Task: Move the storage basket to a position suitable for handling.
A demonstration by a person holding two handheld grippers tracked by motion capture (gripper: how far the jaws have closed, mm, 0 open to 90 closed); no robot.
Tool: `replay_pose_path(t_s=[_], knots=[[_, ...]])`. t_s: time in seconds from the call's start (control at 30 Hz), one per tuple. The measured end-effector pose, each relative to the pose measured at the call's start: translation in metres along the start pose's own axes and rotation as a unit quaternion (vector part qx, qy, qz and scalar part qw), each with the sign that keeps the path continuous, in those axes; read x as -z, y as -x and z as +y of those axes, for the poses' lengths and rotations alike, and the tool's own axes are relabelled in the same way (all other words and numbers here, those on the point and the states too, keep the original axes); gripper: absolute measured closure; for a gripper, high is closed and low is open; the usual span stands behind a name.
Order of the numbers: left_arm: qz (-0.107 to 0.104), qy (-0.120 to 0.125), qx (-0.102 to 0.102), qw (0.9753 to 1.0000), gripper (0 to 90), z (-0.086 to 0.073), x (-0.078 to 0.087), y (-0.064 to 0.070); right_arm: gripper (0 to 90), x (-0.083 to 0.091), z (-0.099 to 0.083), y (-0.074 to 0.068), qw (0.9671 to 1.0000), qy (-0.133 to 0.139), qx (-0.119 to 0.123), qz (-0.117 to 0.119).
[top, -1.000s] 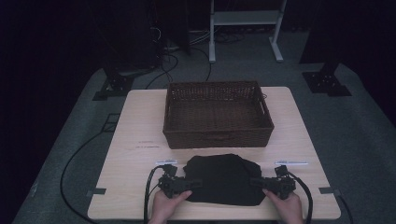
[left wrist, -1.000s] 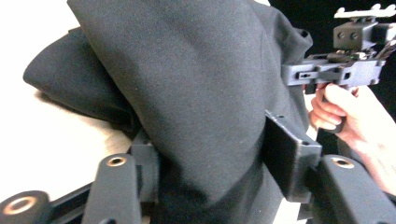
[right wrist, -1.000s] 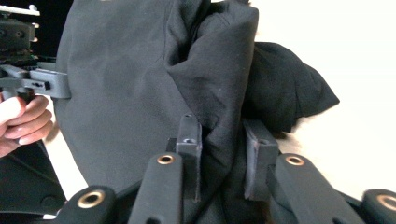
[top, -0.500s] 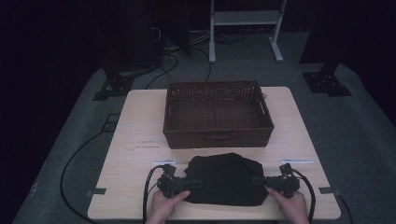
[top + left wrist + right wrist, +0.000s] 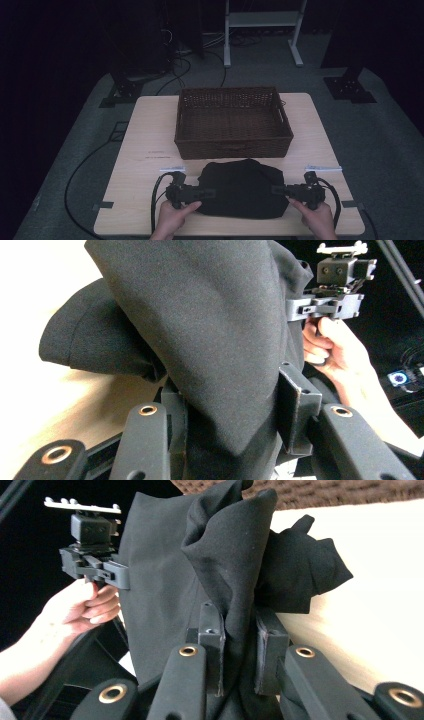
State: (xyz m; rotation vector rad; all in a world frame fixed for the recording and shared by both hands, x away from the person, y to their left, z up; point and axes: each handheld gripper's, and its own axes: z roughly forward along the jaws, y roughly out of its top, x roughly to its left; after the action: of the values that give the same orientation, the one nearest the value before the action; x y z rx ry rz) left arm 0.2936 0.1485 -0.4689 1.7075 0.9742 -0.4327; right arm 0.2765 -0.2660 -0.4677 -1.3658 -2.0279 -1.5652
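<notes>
A pale wooden table (image 5: 145, 150) carried a brown wicker basket (image 5: 233, 121) at its far middle, its inside bare. Just in front of the basket, on the person's side, lay a black cloth (image 5: 242, 189), bunched and folded, its long axis running parallel to the basket's front wall, with its far edge close to that wall. The left gripper (image 5: 200, 192) gripped the cloth's left end and the right gripper (image 5: 277, 190) its right end, each about equally near the cloth and both nearer the person than the basket. In the left gripper view, the jaws were closed on a thick fold of cloth (image 5: 220, 340) that draped over them. In the right gripper view, the jaws pinched a gathered ridge of cloth (image 5: 235, 555), the basket's weave showing beyond it. The basket lay straight ahead of the held cloth, so a lift and a short carry forward over the near wall seemed the likely next move.
</notes>
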Motion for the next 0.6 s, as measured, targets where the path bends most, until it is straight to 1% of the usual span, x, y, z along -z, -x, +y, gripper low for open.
replay_pose_path(t_s=[0.07,0.1,0.13,0.17,0.23,0.27,0.3,0.33,0.37,0.43,0.5,0.53,0.6], knots=[[-0.003,0.007,-0.007,0.9999,56.2,0.003,0.004,0.004,77.5,0.003,0.004,-0.004,0.9999,0.007,0.005,0.006],[-0.003,0.007,-0.007,0.9999,56.2,0.003,0.004,0.004,77.5,0.004,0.006,-0.006,0.9999,0.011,0.007,0.008],[-0.008,0.015,-0.01,0.9998,56.2,0.006,0.007,0.009,77.5,0.006,0.008,-0.007,0.9998,0.015,0.01,0.011],[-0.008,0.015,-0.01,0.9998,56.2,0.006,0.007,0.009,77.5,0.007,0.01,-0.009,0.9997,0.018,0.011,0.013],[-0.011,0.021,-0.018,0.9995,56.2,0.011,0.011,0.014,77.5,0.009,0.013,-0.012,0.9996,0.021,0.015,0.013],[-0.015,0.028,-0.024,0.9992,56.2,0.015,0.015,0.02,77.5,0.011,0.018,-0.016,0.9993,0.027,0.022,0.016],[-0.016,0.033,-0.03,0.9989,56.2,0.017,0.018,0.022,77.5,0.011,0.019,-0.018,0.9991,0.03,0.024,0.017],[-0.018,0.037,-0.032,0.9986,56.2,0.019,0.02,0.025,77.5,0.012,0.022,-0.02,0.9989,0.032,0.028,0.019],[-0.018,0.037,-0.032,0.9986,56.2,0.019,0.02,0.025,77.5,0.012,0.022,-0.02,0.9989,0.032,0.028,0.019],[-0.021,0.047,-0.043,0.9977,56.2,0.024,0.026,0.032,77.5,0.015,0.03,-0.026,0.9982,0.038,0.037,0.027],[-0.022,0.049,-0.046,0.9975,56.2,0.026,0.028,0.034,77.5,0.015,0.031,-0.027,0.998,0.039,0.04,0.028],[-0.02,0.052,-0.048,0.9973,56.2,0.029,0.031,0.036,77.5,0.016,0.036,-0.031,0.9977,0.042,0.044,0.031],[-0.021,0.053,-0.052,0.997,56.2,0.032,0.032,0.038,77.5,0.017,0.04,-0.033,0.9975,0.043,0.045,0.035]])
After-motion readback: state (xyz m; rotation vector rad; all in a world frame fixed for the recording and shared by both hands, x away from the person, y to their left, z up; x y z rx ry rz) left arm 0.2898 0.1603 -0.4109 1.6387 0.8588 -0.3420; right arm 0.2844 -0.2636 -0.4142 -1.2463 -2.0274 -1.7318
